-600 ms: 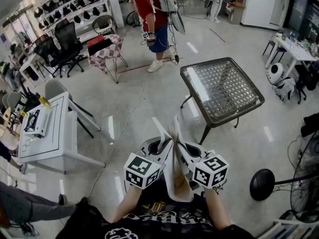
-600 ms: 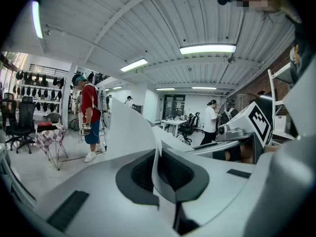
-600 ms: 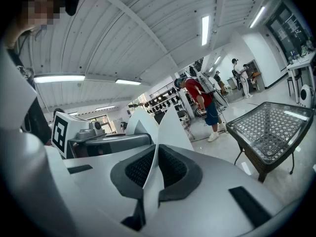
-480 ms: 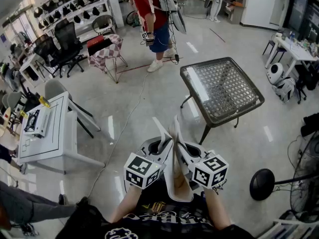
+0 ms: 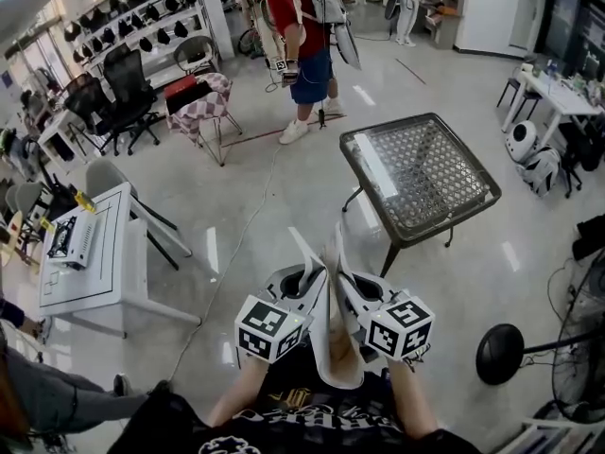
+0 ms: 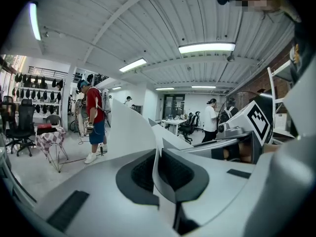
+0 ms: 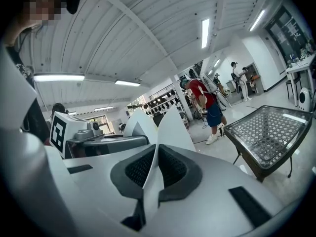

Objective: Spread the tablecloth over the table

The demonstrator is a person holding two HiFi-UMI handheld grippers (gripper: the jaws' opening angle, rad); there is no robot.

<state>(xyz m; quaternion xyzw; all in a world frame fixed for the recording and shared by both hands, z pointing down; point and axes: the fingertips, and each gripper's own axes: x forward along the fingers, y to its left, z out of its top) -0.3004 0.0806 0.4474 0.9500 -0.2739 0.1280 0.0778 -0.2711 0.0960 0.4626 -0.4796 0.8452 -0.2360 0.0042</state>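
Observation:
A white tablecloth (image 5: 330,343) hangs folded between my two grippers, close to my chest in the head view. My left gripper (image 5: 304,274) is shut on one edge of it, and the cloth (image 6: 126,132) rises in a pointed flap from the left gripper's jaws (image 6: 157,168). My right gripper (image 5: 352,278) is shut on the other edge, and the same cloth (image 7: 170,127) stands up out of its jaws (image 7: 150,174). The square, dark-framed table (image 5: 421,168) with a patterned glass top stands ahead to the right, bare, also visible in the right gripper view (image 7: 269,135).
A white desk (image 5: 90,253) with a device on it stands at the left. A person in a red shirt (image 5: 298,26) stands beyond the table, near a checkered chair (image 5: 203,97). A black round fan base (image 5: 501,353) is at the right. Office chairs line the back left.
Both grippers keep the same hold on the cloth. The person in red has shifted slightly toward the back; the head view has drifted a little.

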